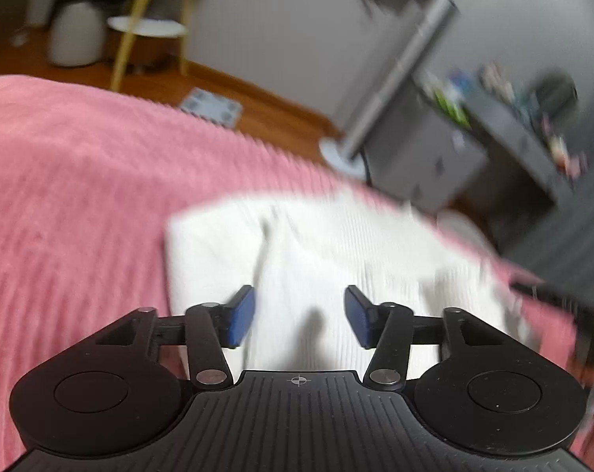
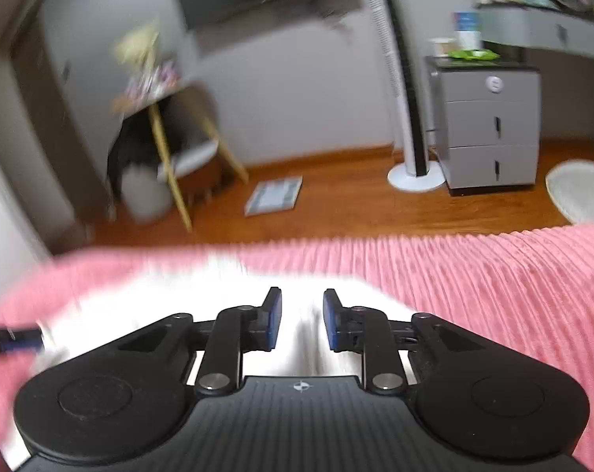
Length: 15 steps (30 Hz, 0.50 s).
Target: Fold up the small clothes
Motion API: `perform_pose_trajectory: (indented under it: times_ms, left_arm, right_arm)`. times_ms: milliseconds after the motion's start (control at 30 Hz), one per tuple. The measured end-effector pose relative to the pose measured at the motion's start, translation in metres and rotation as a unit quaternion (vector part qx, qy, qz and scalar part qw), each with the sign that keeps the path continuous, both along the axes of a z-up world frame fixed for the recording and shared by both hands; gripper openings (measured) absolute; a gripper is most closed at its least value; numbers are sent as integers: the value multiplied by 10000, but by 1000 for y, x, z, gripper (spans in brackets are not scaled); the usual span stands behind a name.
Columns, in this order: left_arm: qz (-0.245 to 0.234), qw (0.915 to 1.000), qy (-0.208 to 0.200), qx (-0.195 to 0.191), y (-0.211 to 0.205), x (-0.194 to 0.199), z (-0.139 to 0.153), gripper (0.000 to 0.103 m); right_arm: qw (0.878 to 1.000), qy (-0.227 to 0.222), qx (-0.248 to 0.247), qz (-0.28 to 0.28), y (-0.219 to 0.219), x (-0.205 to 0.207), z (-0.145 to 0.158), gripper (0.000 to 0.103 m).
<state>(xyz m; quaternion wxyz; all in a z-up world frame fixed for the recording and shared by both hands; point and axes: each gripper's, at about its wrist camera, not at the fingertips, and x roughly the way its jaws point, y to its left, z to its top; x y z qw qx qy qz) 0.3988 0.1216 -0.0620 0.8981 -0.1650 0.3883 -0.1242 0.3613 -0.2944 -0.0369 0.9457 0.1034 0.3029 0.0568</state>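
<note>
Left claw [image 1: 299, 316] is apart, pads clear of everything, hanging over the white ribbed garment [image 1: 336, 244] that lies flat on the pink ribbed bedspread [image 1: 68, 181]. Right claw [image 2: 302, 319] is parted by a narrower gap, nothing between the pads, garment right below it. Both views motion-blurred; right claw's tip pokes into the left view's edge.

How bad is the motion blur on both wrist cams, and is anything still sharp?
Left wrist view: heavy smear across the white garment, pink bedspread and shelf; only the left gripper, jaws apart and empty, is crisp. Right wrist view: garment blown out and streaked, left side of the room blurred, grey drawer unit fairly sharp; right gripper crisp.
</note>
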Motion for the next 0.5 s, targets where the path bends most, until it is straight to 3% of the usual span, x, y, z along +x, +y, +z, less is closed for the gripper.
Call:
perform_pose_trajectory:
  times_ms: [67, 200, 267, 300, 333, 500]
  left_arm:
    - [-62, 9999, 21, 153, -6, 1, -6, 67]
    - [113, 9988, 181, -447, 0, 9, -8, 67]
    - [81, 9986, 229, -474, 1, 14, -8, 62]
    - [91, 9988, 254, -419, 1, 16, -10, 52]
    - [95, 9989, 264, -383, 1, 17, -11, 45]
    - [242, 9981, 360, -441, 0, 25, -20, 41]
  right_arm:
    - [9993, 269, -114, 245, 4, 5, -10, 26]
    - [9968, 672, 165, 388, 8, 19, -23, 26]
    - [9966, 657, 194, 447, 11, 20, -21, 21]
    - [9965, 622, 192, 518, 11, 19, -20, 14]
    - [9964, 611, 156, 569, 12, 20, -20, 12]
    - [9962, 722, 132, 474, 15, 22, -28, 17]
